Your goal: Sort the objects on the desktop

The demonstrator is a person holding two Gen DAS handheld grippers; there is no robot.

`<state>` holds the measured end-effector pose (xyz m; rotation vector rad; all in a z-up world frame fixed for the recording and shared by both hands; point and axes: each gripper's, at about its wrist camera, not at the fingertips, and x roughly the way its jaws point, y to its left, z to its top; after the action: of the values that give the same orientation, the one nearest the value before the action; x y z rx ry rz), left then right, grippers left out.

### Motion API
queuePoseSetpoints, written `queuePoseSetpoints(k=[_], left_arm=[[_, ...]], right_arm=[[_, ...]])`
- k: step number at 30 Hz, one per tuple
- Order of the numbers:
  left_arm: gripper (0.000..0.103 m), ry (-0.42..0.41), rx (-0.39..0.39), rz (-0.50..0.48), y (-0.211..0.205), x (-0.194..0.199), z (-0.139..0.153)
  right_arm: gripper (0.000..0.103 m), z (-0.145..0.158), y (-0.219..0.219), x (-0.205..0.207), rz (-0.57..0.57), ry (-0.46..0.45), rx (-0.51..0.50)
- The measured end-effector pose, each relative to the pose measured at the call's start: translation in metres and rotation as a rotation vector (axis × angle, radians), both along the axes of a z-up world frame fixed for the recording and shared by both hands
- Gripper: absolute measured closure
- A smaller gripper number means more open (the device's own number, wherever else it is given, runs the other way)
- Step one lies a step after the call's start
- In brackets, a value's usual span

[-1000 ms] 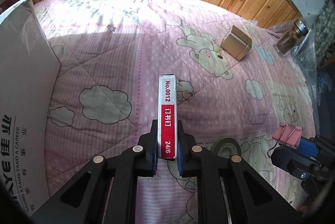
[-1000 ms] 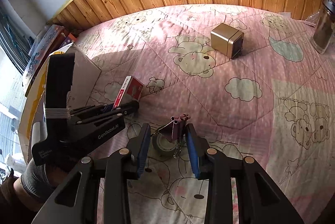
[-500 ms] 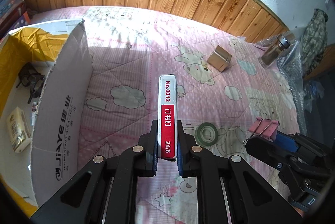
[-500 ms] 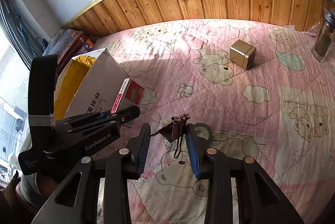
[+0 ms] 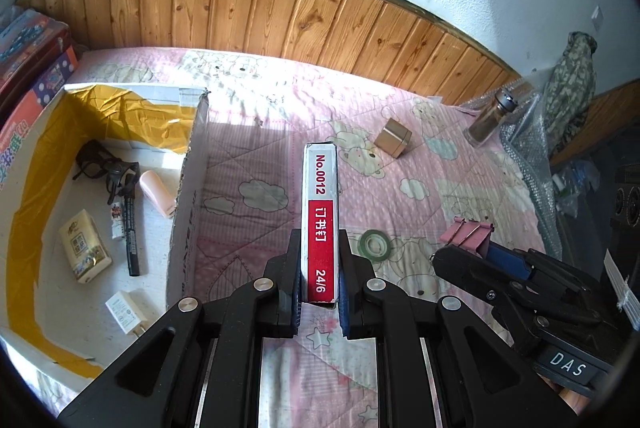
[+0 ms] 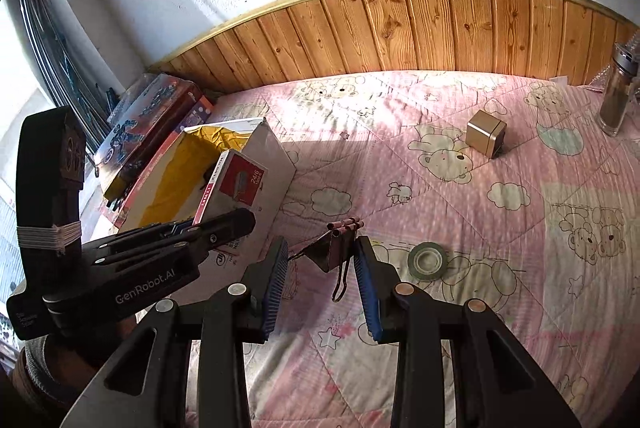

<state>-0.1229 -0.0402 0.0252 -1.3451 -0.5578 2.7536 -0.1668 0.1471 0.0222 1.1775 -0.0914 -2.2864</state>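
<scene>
Staple box (image 5: 319, 224), red and white and marked "No.0012", stood on edge between the pads of the left claw (image 5: 319, 302), which was closed tight on its narrow sides and held it in the air above the pink quilted bed (image 5: 256, 164). In the right wrist view the same box (image 6: 234, 184) hung over the near right corner of the open cardboard carton (image 6: 264, 152).

The right claw (image 6: 322, 278) was partly open and closed on a pink binder clip (image 6: 336, 248), its pads pressing the clip's body from both sides, with one wire handle hanging down towards the near side. From the left wrist camera the clip (image 5: 466, 236) showed at the tip of that claw, to the right of the staple box.

The carton (image 5: 188, 188) sat at the left of the bed, lined with yellow along its walls. Inside it lay a tissue packet (image 5: 84, 252), a black marker (image 5: 130, 228), a white charger plug (image 5: 126, 316), a pale pink stapler-like item (image 5: 158, 194) and a tangle of black straps (image 5: 96, 160).

On the bed, a roll of green tape (image 5: 375, 244) lay flat near the two claws. Farther off, a small gold tin (image 5: 393, 138) stood alone, and a glass jar with a metal lid (image 5: 492, 120) stood at the far right edge, well apart from the tin. Wooden panelling (image 5: 280, 12) ran behind the bed.
</scene>
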Motion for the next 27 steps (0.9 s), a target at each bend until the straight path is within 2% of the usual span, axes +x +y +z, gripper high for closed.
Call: queuePoseSetpoints(k=[9,16,27], left_arm=[[0.089,0.016,-0.018,0.013,-0.028,0.043,0.014],[0.089,0.021,0.005,0.077,-0.054,0.066,0.013],[0.089,0.047,-0.035,0.129,-0.088,0.091,0.020]], right_arm=[[0.068,0.010,-0.014,0.024,0.027,0.030,-0.015],[0.068,0.018,-0.029,0.038,0.059,0.054,-0.031],[0.068,0.029,-0.079,0.066,0.160,0.132,-0.008]])
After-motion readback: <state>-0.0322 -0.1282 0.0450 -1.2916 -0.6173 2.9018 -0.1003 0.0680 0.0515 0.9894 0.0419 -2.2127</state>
